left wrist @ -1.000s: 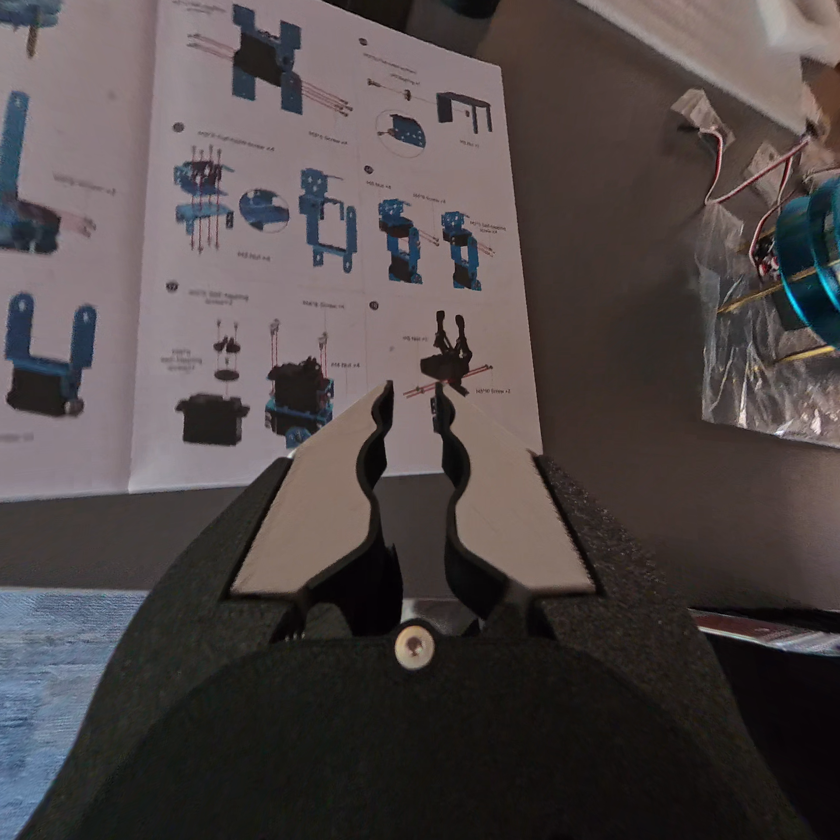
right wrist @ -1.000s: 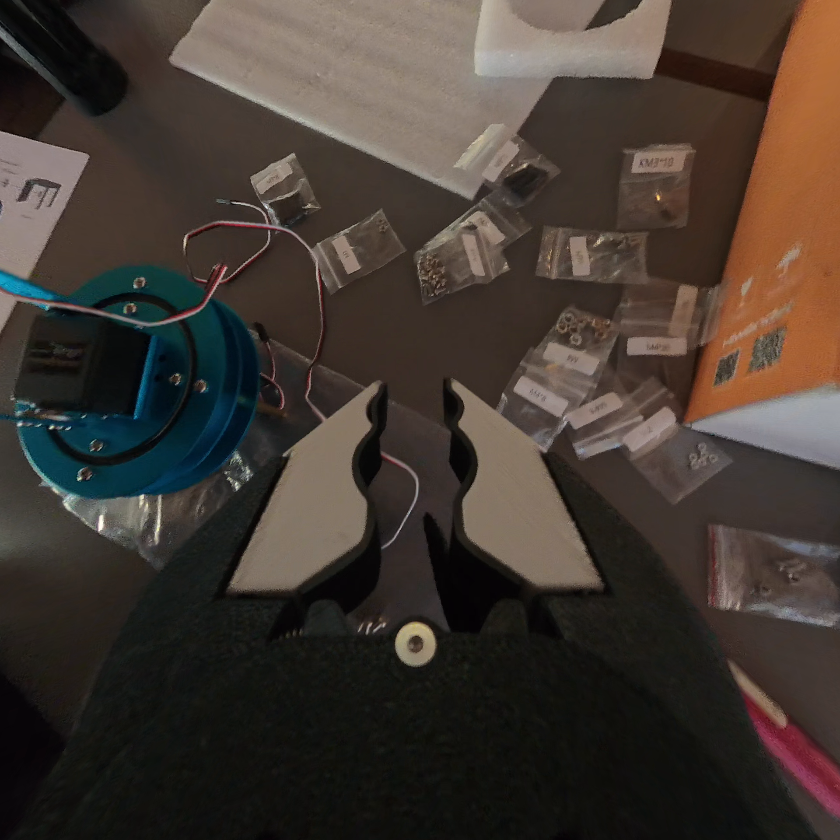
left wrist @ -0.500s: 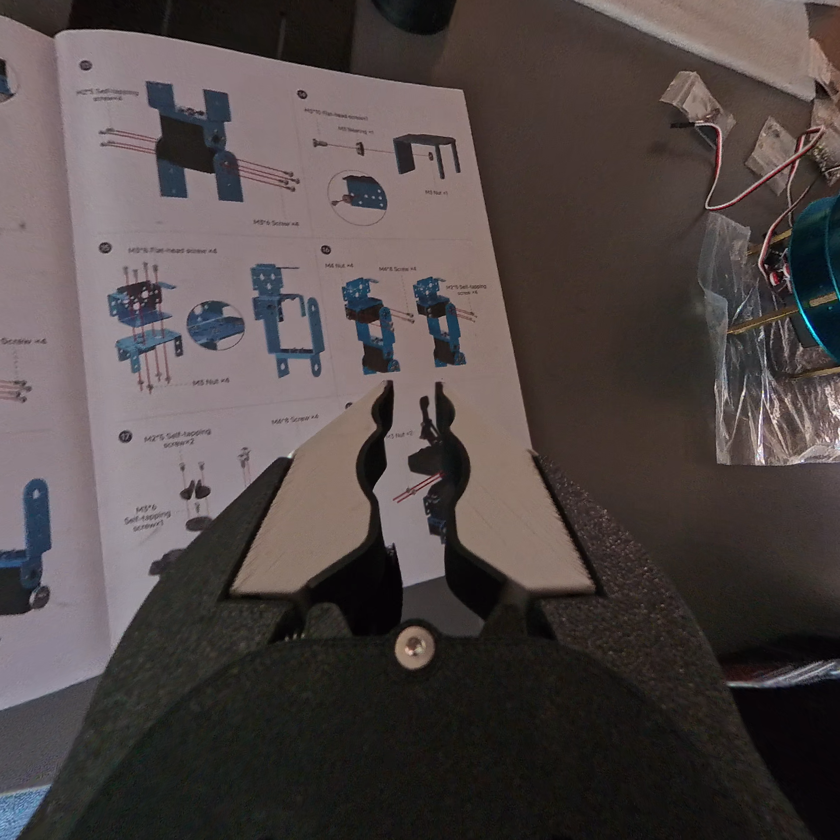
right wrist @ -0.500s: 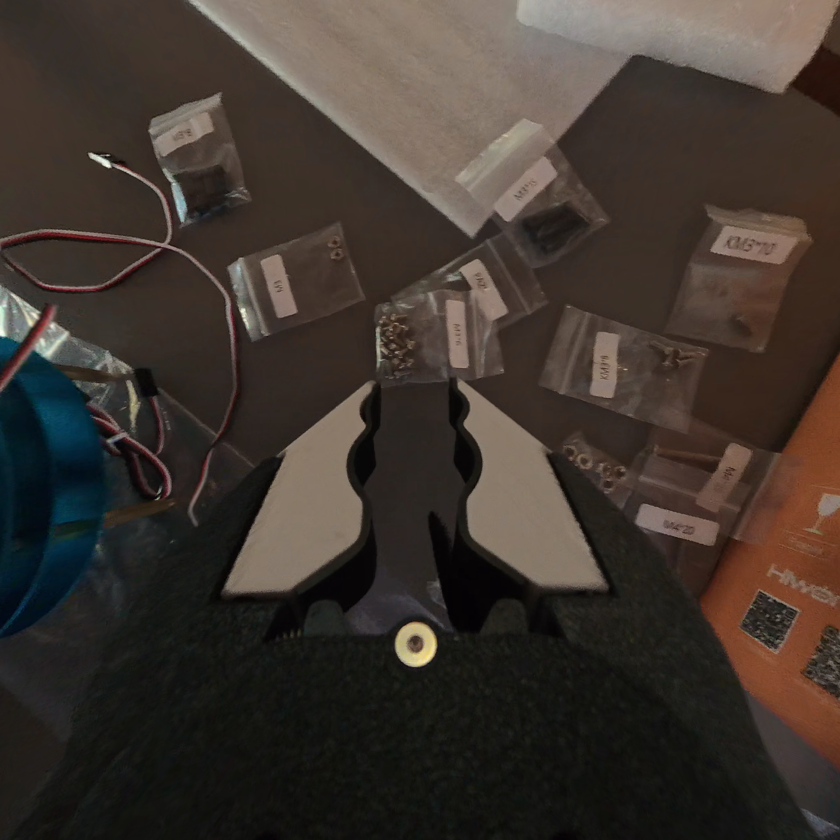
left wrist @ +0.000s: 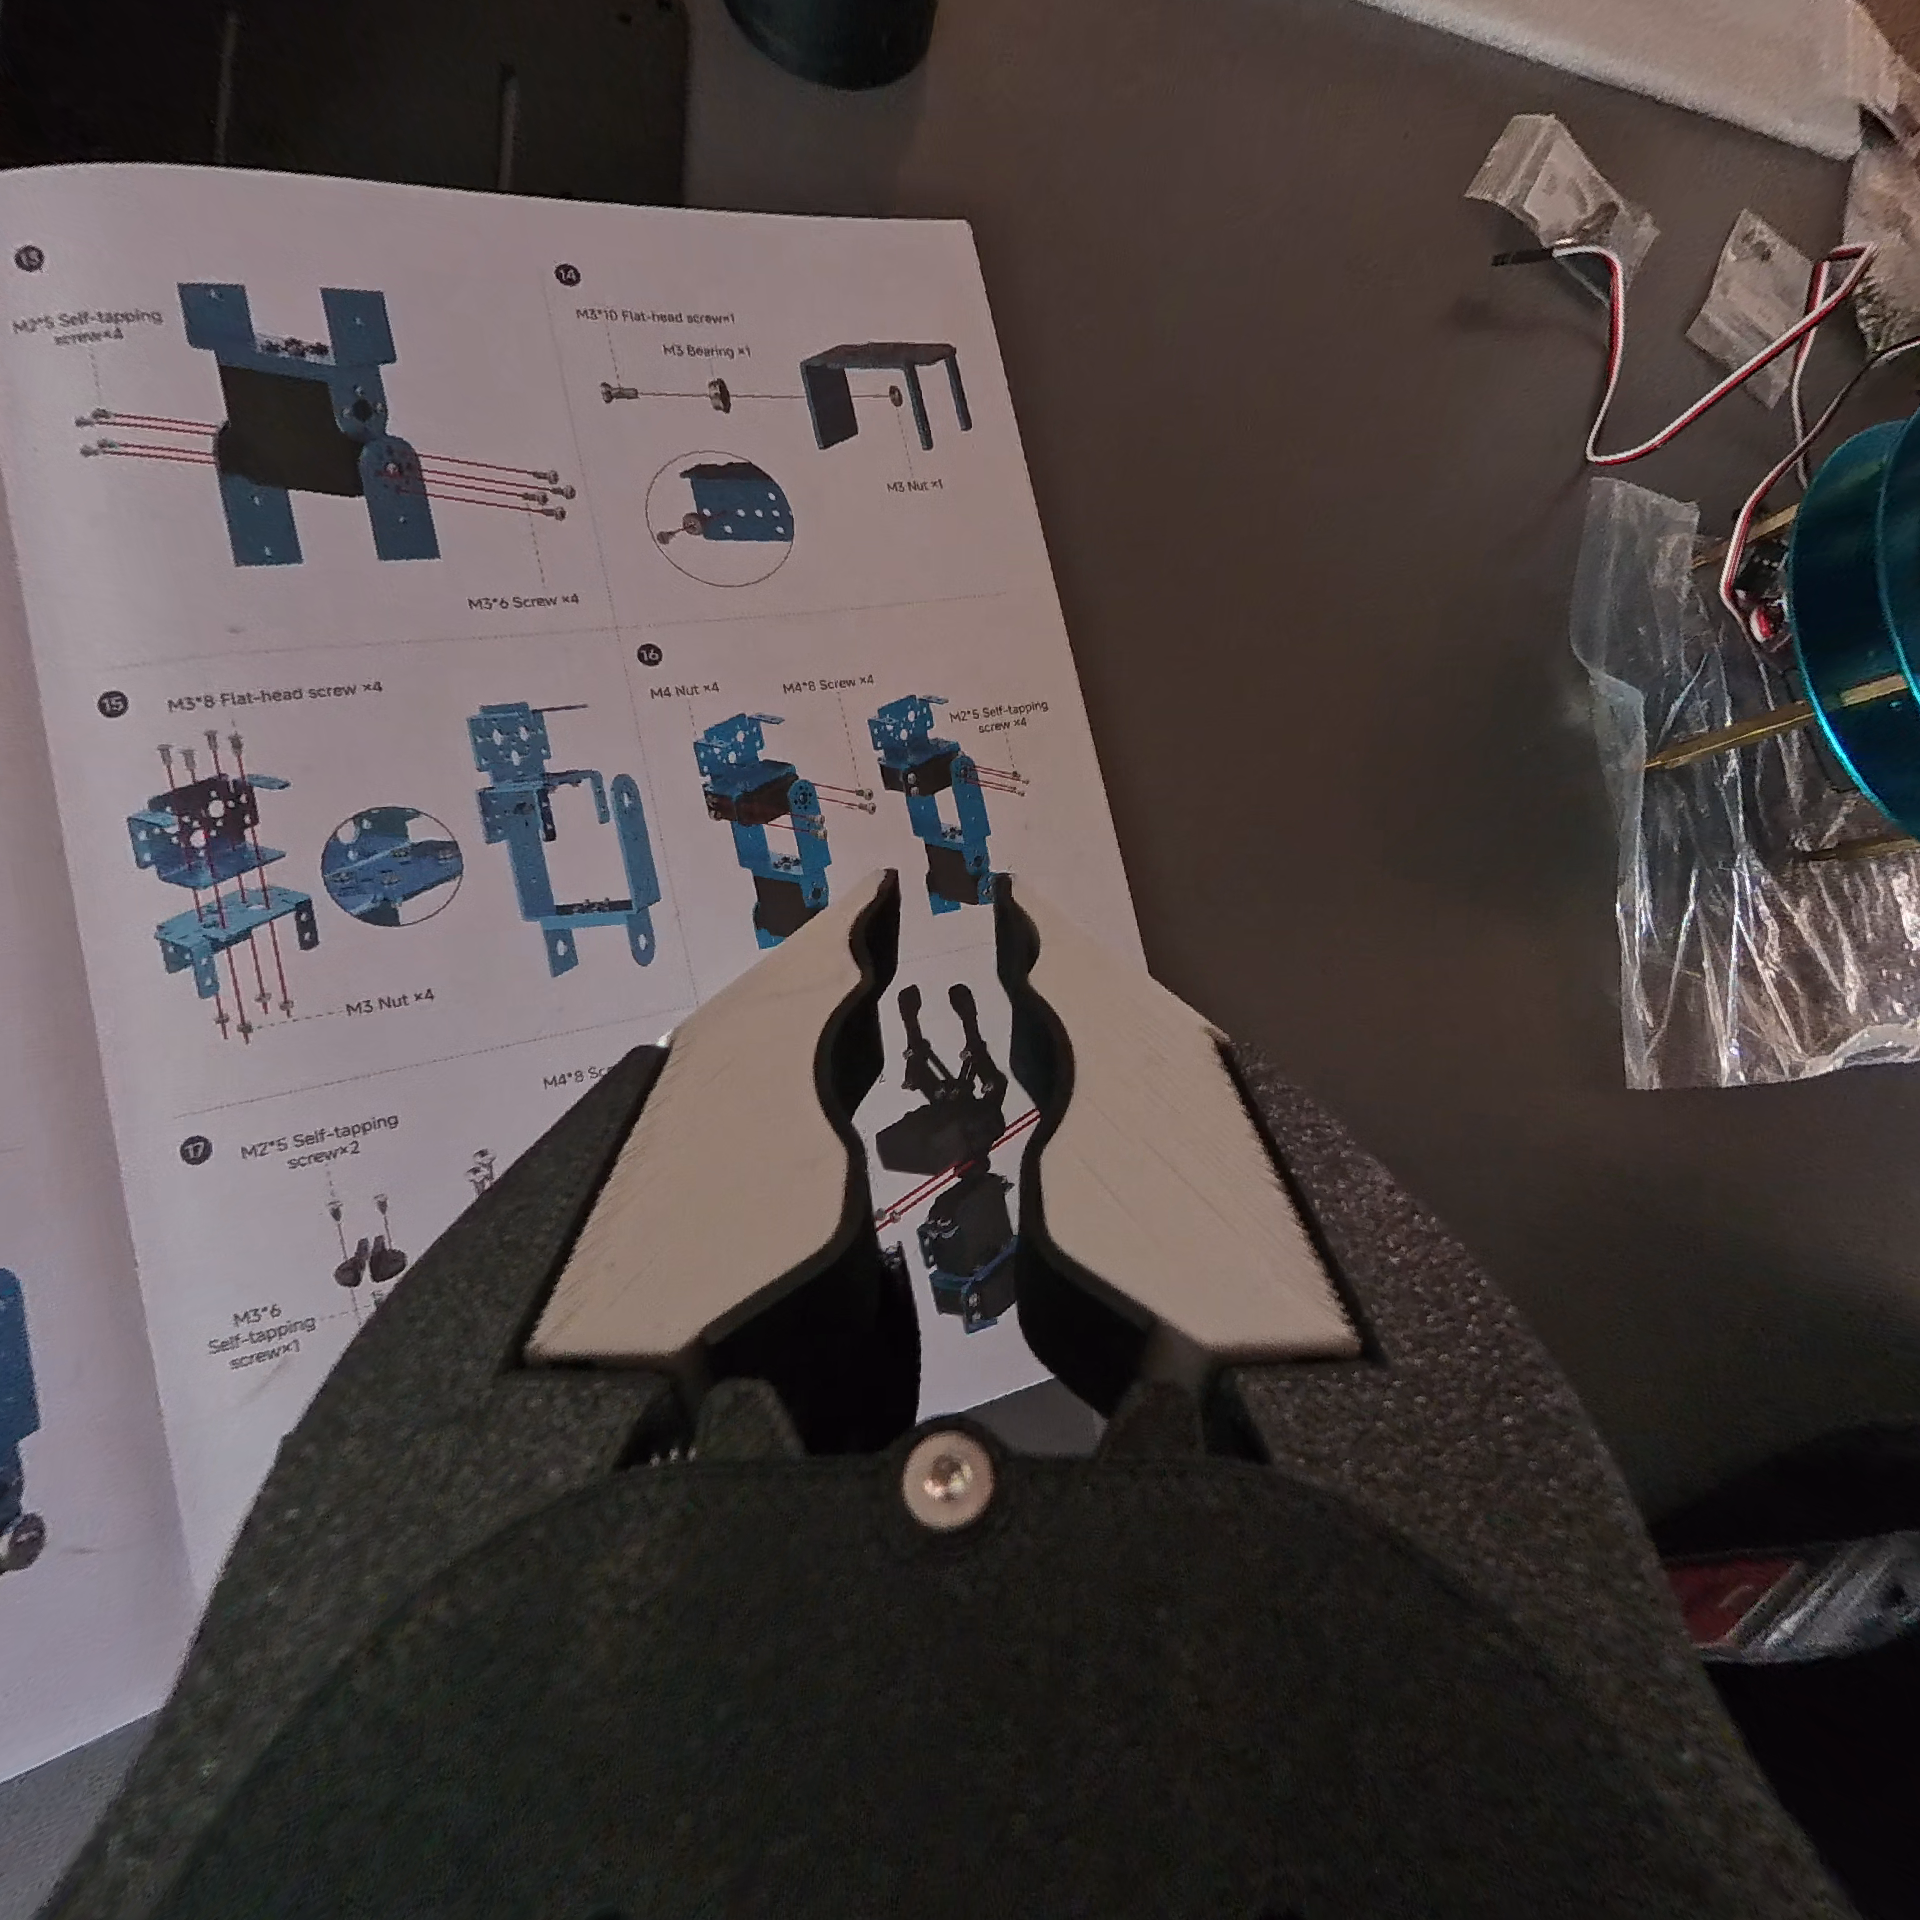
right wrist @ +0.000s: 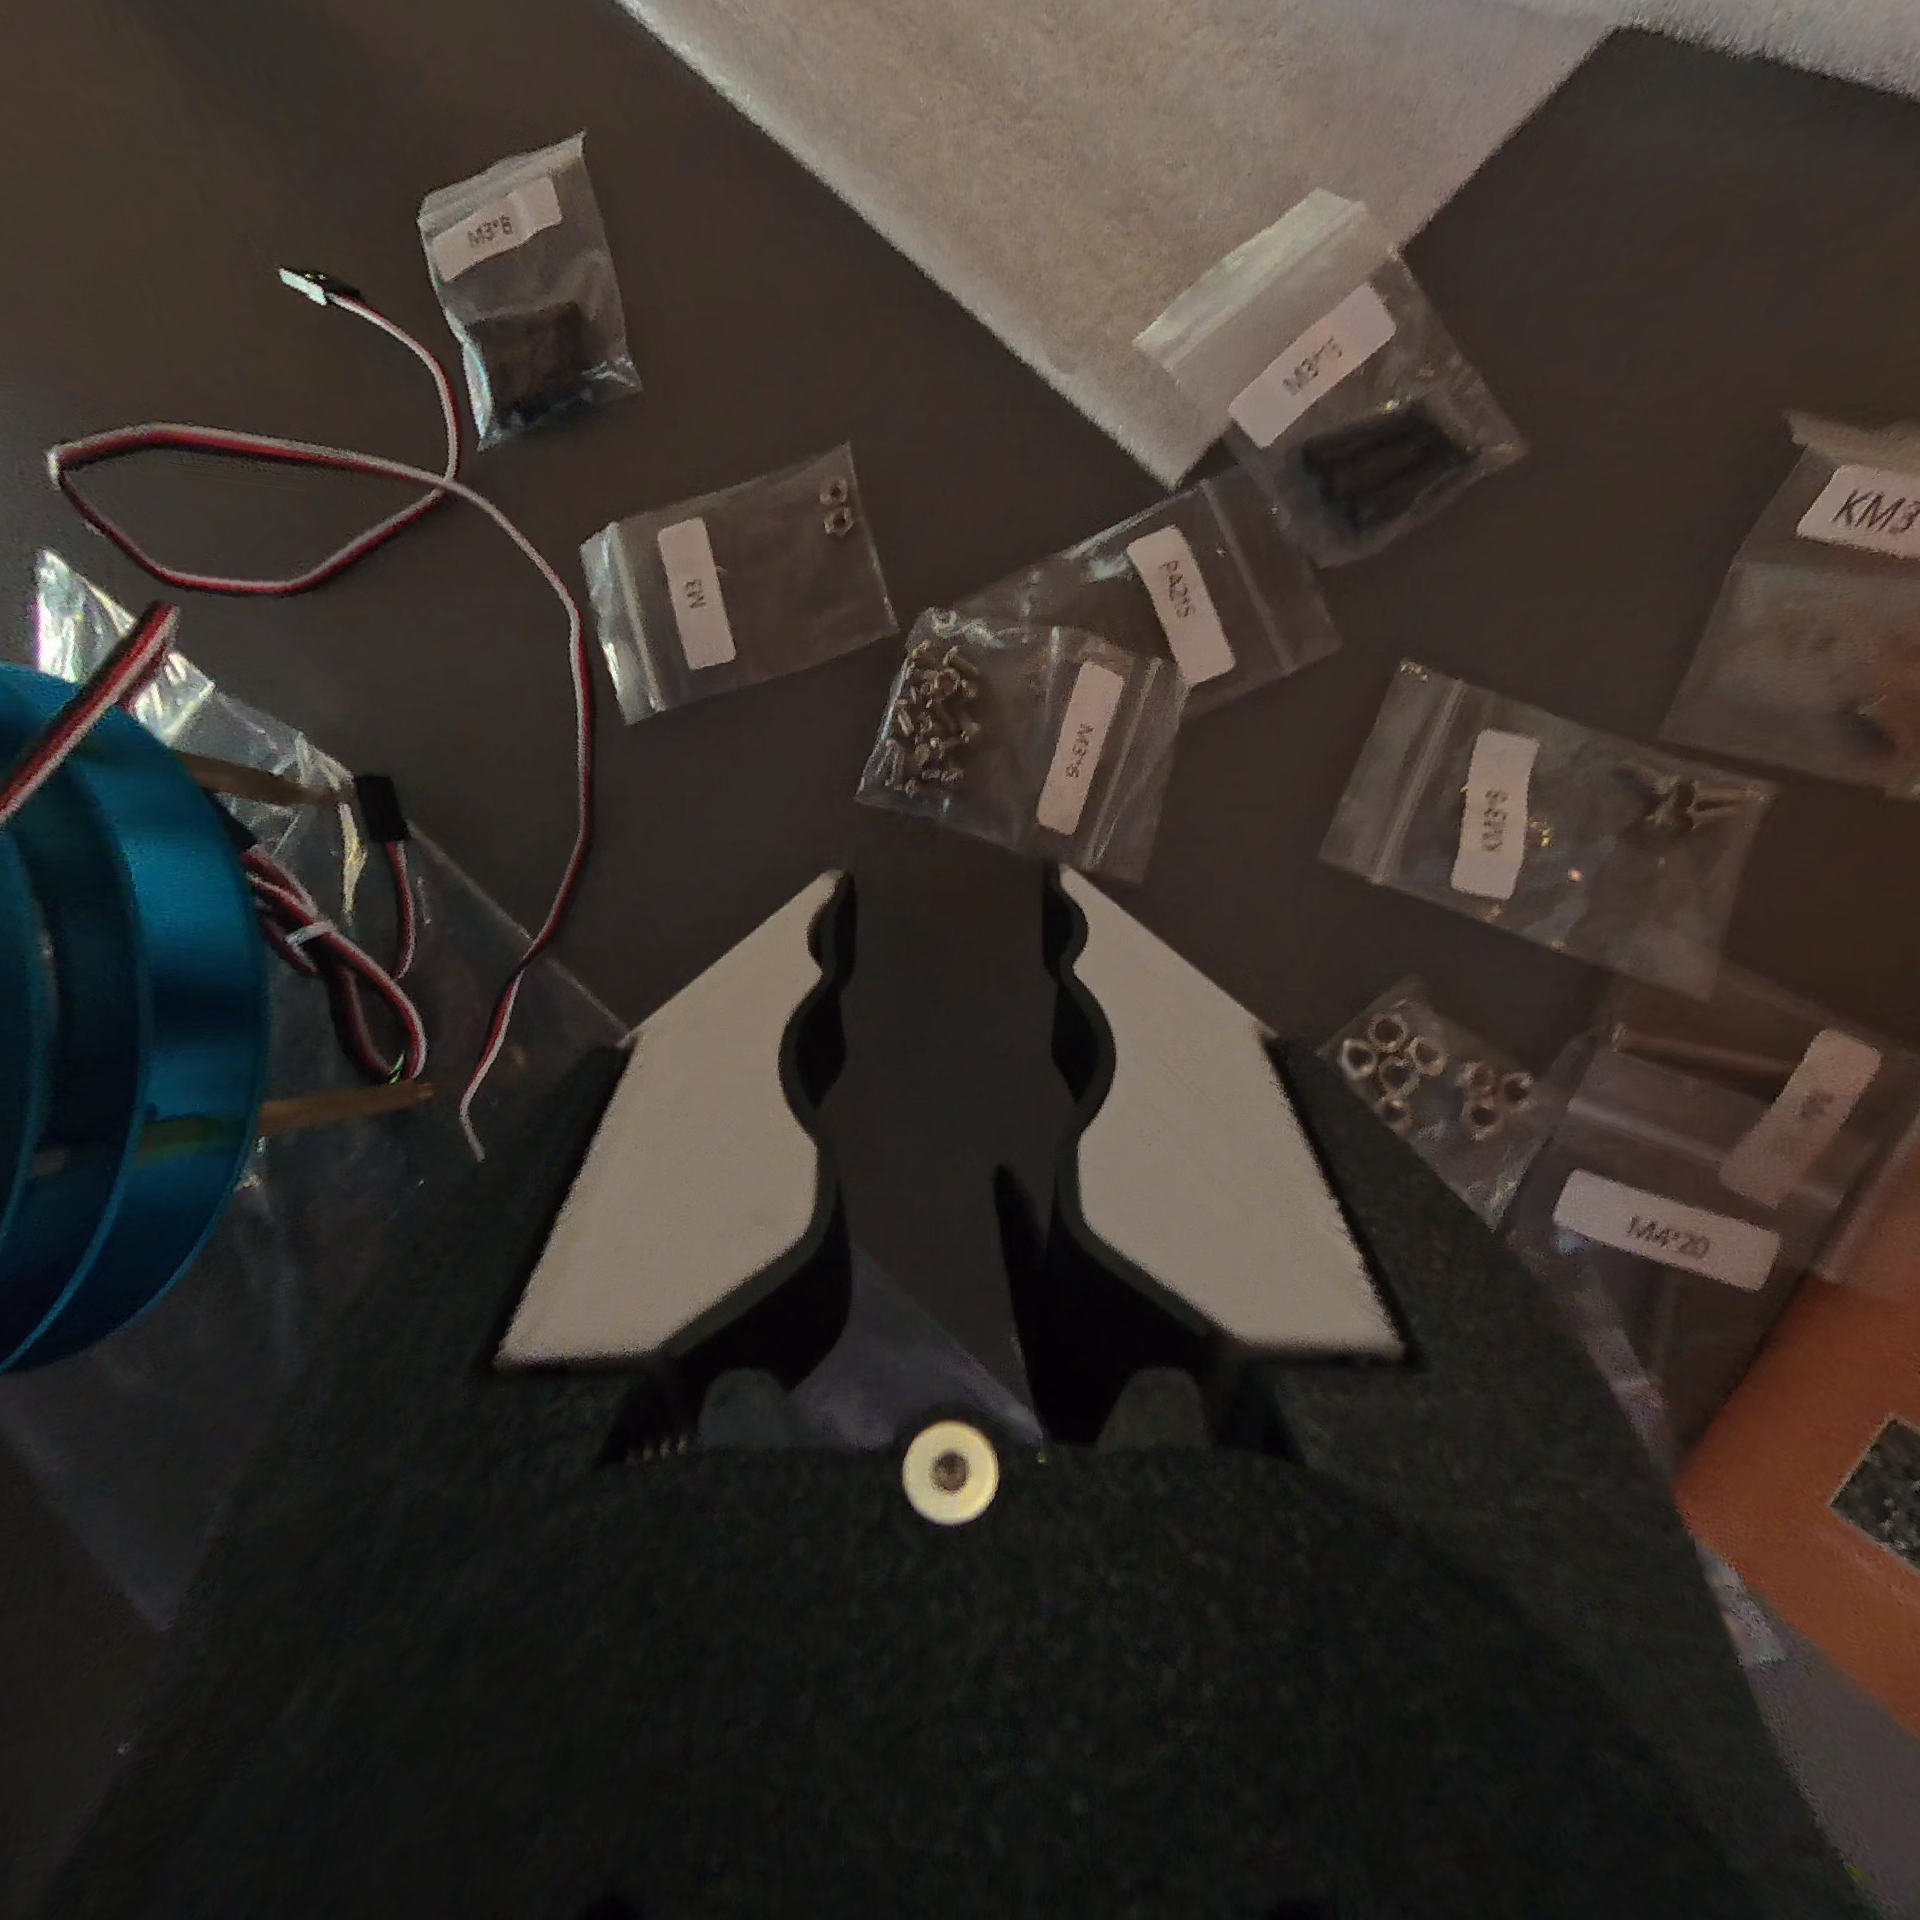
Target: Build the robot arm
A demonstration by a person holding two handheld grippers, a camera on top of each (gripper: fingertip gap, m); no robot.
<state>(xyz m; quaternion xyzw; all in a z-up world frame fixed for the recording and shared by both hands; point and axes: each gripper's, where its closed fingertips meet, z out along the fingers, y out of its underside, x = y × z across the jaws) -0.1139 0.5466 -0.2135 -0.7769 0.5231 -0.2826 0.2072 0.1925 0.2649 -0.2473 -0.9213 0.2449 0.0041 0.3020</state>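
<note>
My left gripper (left wrist: pixel 945 883) hovers over the lower right part of a white instruction sheet (left wrist: pixel 520 675) printed with blue part diagrams. Its jaws stand a narrow gap apart and hold nothing. My right gripper (right wrist: pixel 945 883) is open and empty above the dark table. Just past its tips lies a small clear bag of silver screws (right wrist: pixel 1018 748), apart from the fingers. A blue round metal base (right wrist: pixel 94 1039) with servo wires (right wrist: pixel 312 499) stands to its left. The base also shows at the right edge of the left wrist view (left wrist: pixel 1860 644).
Several small labelled bags of screws and nuts (right wrist: pixel 1538 821) lie spread to the right. A white foam sheet (right wrist: pixel 1091 156) lies at the back and an orange box (right wrist: pixel 1818 1455) at the right. A crumpled clear plastic bag (left wrist: pixel 1745 914) lies under the blue base. The grippers' ends are close to 40 centimeters from one another.
My right gripper moved forward from beside the blue base toward the screw bags and its jaws opened wider. My left gripper moved forward over the instruction sheet, jaw gap unchanged.
</note>
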